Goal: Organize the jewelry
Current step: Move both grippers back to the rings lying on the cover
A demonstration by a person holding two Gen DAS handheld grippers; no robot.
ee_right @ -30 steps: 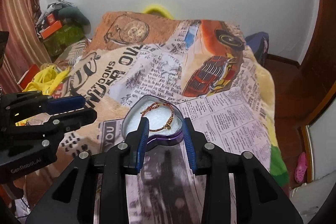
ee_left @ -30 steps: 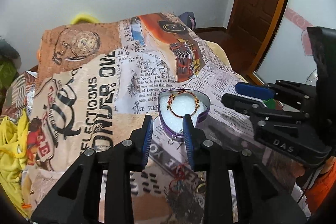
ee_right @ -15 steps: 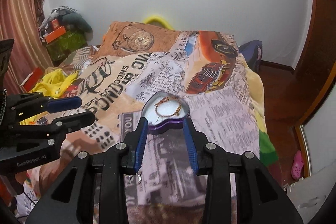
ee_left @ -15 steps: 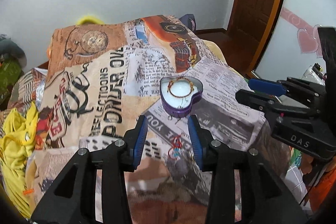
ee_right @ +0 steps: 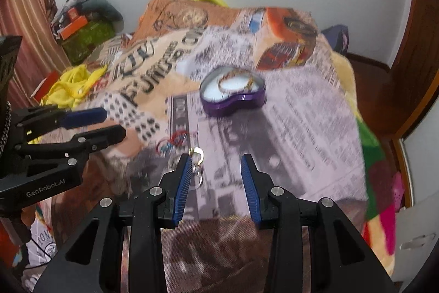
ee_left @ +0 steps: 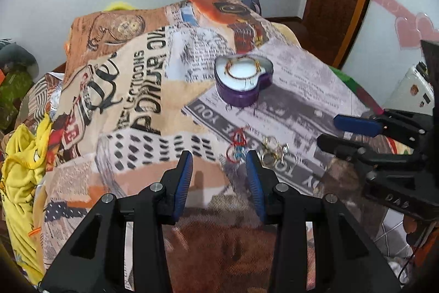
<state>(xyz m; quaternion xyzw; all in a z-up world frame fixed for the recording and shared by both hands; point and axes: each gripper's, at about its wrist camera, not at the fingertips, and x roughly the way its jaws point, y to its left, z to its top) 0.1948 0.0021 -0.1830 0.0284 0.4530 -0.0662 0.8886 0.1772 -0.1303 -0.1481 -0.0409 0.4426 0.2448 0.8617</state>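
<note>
Even, fairly bright indoor light fills both my views, with no hard glare; my left gripper throws only a soft shadow on the printed blanket between its fingers; my left view is fairly sharp, though the rings smear a little; my right view is motion-blurred, the blanket print and the purple heart-shaped tin streaked; both fisheye pictures bend the walls and go black at the corners.

A purple heart-shaped tin with a white lining sits on the bed's newspaper-print blanket of beige, orange and grey. Nearer than the tin lie red loops and gold rings. Left of it, yellow cloth.
</note>
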